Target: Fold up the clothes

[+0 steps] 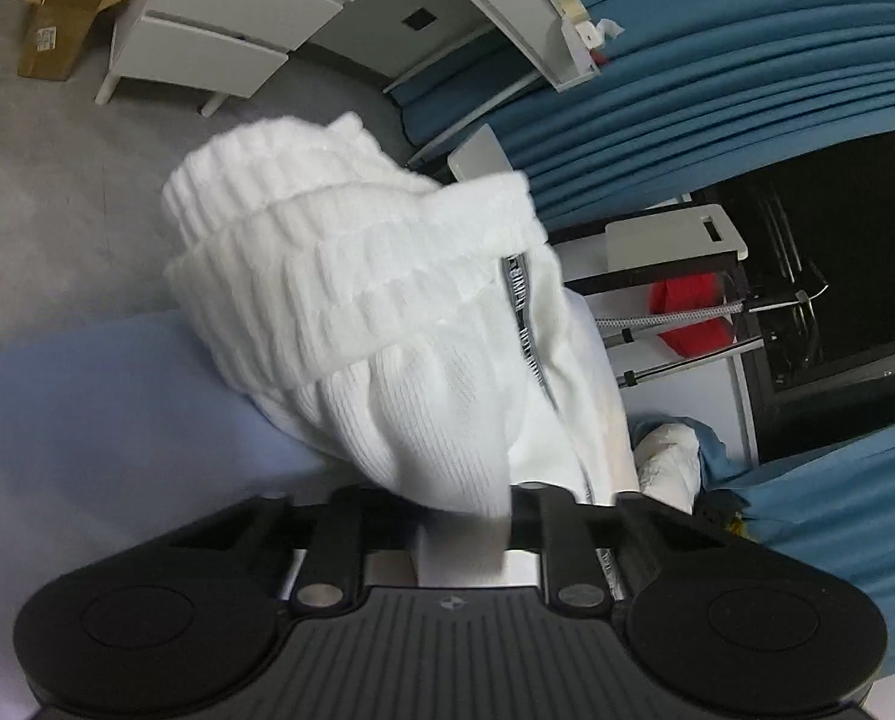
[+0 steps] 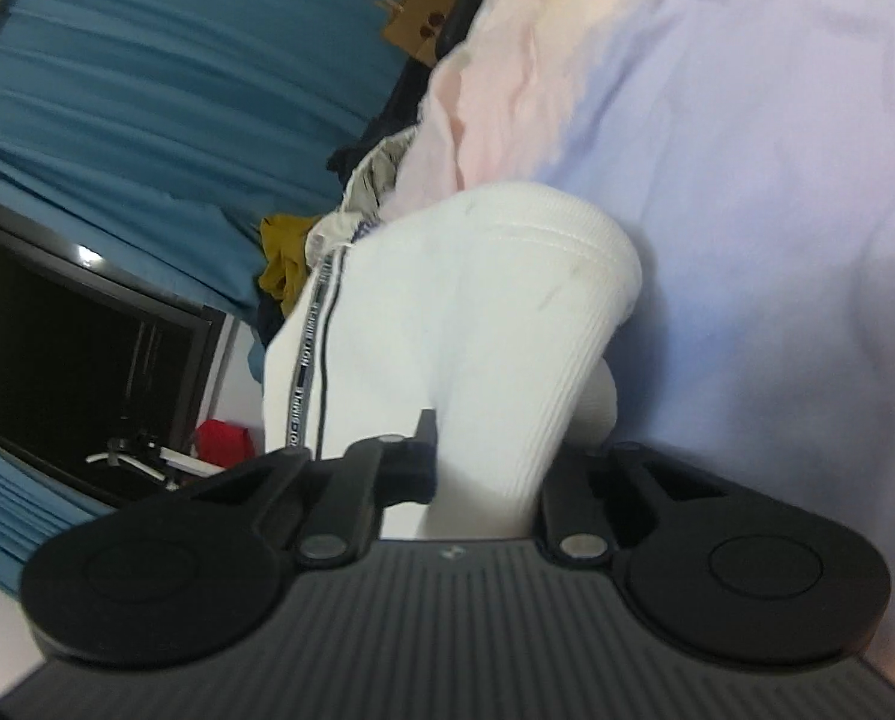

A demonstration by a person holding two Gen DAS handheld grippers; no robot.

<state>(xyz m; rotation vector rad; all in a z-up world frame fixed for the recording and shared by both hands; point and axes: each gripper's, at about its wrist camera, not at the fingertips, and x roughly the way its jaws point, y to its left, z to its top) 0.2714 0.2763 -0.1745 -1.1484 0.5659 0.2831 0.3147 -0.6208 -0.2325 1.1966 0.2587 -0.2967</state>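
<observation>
Both grippers (image 1: pixel 465 516) (image 2: pixel 483 480) clamp white ribbed knit garment (image 1: pixel 351 276), bunched.

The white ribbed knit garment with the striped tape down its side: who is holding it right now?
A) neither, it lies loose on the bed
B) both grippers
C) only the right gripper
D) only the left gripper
B: the white ribbed knit garment runs in between the closed fingers of the left gripper, and the right gripper likewise pinches its ribbed fabric.
</observation>
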